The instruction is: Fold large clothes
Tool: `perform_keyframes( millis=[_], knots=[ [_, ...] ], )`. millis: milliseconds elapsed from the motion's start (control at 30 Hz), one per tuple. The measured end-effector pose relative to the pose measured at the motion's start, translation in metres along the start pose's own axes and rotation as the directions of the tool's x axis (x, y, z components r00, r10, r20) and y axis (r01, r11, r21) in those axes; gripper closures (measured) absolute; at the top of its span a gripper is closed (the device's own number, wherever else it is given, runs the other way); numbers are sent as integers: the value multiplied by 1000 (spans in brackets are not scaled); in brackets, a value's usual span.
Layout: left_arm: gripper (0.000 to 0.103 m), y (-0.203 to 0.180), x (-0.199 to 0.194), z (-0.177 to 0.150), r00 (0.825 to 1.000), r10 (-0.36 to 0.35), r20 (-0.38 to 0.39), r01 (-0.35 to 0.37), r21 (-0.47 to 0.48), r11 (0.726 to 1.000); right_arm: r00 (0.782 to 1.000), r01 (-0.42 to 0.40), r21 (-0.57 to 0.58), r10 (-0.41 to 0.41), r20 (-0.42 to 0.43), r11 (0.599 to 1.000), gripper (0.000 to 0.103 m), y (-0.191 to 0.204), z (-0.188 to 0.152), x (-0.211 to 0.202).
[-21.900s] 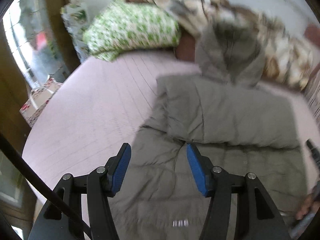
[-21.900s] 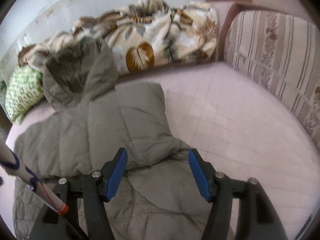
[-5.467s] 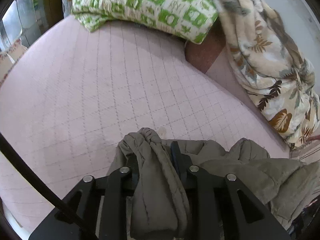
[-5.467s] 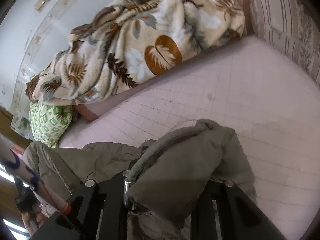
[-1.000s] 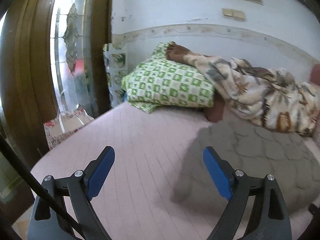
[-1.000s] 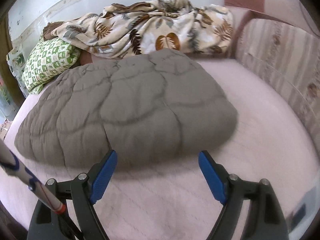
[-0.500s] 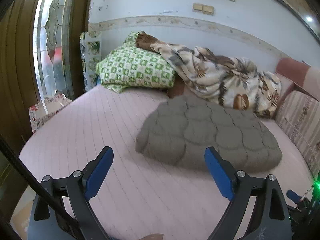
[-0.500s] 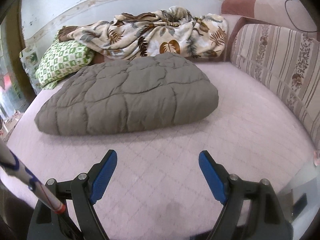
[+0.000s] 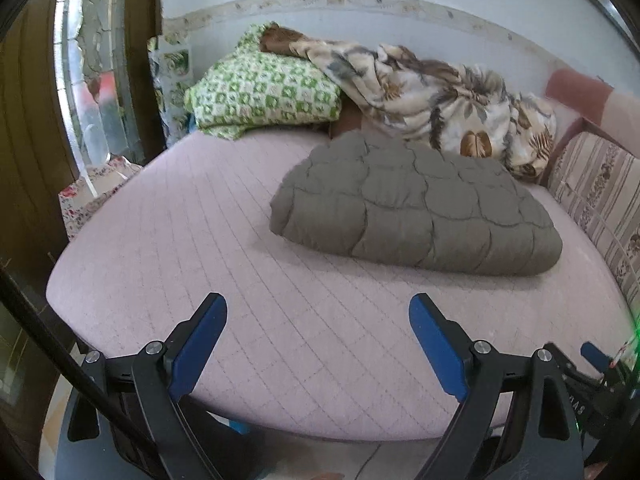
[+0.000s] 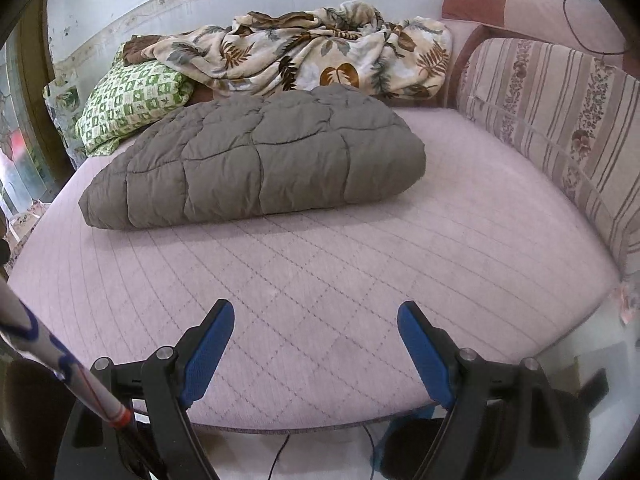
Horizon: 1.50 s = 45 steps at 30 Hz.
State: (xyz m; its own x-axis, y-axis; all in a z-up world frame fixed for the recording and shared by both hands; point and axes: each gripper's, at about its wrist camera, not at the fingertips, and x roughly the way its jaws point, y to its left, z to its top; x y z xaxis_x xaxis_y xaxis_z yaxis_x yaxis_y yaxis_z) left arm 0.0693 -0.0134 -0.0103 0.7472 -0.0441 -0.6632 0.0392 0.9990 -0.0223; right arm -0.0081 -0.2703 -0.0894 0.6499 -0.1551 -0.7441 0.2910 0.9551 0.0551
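Ahead of both sets of jaws, well beyond the fingertips, the grey quilted jacket (image 9: 416,204) (image 10: 260,160) lies folded into a puffy bundle on the bed, with nothing between it and either gripper. Past it, against the wall, sits a green-and-white checked pillow (image 9: 260,92) (image 10: 132,104), ahead and left, with a crumpled leaf-print blanket (image 9: 436,92) (image 10: 320,52) draped partly over it and touching the jacket's far edge. A striped floral backrest cushion (image 10: 560,120) (image 9: 600,196) borders the bed ahead and right. The pink quilted mattress (image 9: 248,264) (image 10: 360,252) spreads bare beneath the fingertips, under a pale wall; a wooden door frame with patterned glass stands far left. The left gripper (image 9: 318,344) and the right gripper (image 10: 316,348) both stand spread wide above the near mattress edge, blue pads gripping nothing.
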Motion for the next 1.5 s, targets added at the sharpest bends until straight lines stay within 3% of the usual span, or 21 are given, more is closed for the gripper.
perform_keyframes(
  millis=[200,267,400,567,833,1100,1500],
  knots=[
    [11,2,-32,4,987,68,143,-67,-16,998,1000,8,-28,-8,17,1000,16,7,-5,-7],
    [10,2,-39,4,987,65,149,-64,-12,998,1000,12,-49,-11,28,999,16,12,-6,-10],
    [10,5,-40,4,992,-10,125,12,-18,1000,999,3,-58,-1,37,998,16,17,-6,-13],
    [10,5,-35,4,995,-51,84,54,-30,998,999,12,-65,-9,44,998,16,19,-8,-16],
    [10,-9,-10,-7,995,-90,-46,91,7,996,999,36,-83,-33,39,996,16,23,-10,-14],
    [10,-28,11,-23,984,-83,-157,92,53,994,998,64,-93,-65,-1,994,16,25,-13,-8],
    [10,-31,22,-33,976,-71,-207,87,68,994,992,109,-94,-114,-56,990,16,22,-19,1]
  ],
)
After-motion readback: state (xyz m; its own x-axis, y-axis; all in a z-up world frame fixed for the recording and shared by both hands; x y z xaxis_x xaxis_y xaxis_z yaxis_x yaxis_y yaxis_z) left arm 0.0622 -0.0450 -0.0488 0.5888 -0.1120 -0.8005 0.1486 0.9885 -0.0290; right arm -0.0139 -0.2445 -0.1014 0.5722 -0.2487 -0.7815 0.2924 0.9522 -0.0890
